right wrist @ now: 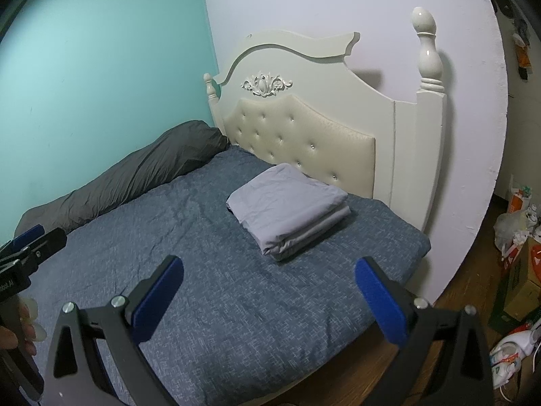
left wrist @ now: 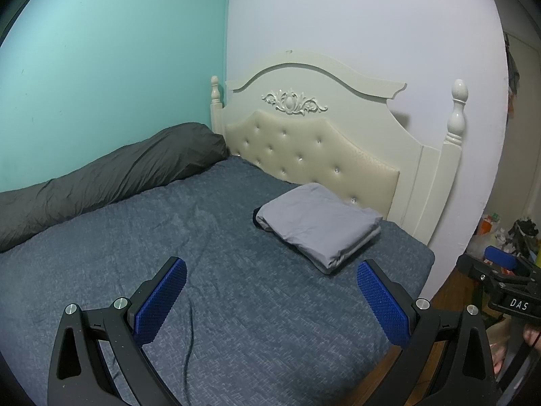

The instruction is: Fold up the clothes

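My left gripper (left wrist: 272, 299) hangs over the bed (left wrist: 209, 237) with its fingers spread wide and nothing between them; the blue pads (left wrist: 162, 301) are ribbed with a fine diamond grid on matte black arms. My right gripper (right wrist: 268, 299) is the same: released, empty, above the mattress edge nearest me.

The folded clothes (right wrist: 287, 208) lie as a neat, flat rectangular stack of smooth pale grey fabric, lightly creased on top, with layered folds showing along its near side. The stack rests on the bed near the head end, just beside the headboard (right wrist: 304, 135), towards the bed's right edge.

The bed cover is a dark blue weave with a mottled, slightly rumpled surface. Along the far edge, against the teal wall (left wrist: 101, 67), lies a long, wrinkled charcoal bolster (left wrist: 111, 176). The headboard is cream, with a button-tufted padded panel, a carved scroll ornament and turned glossy posts (right wrist: 427, 54).
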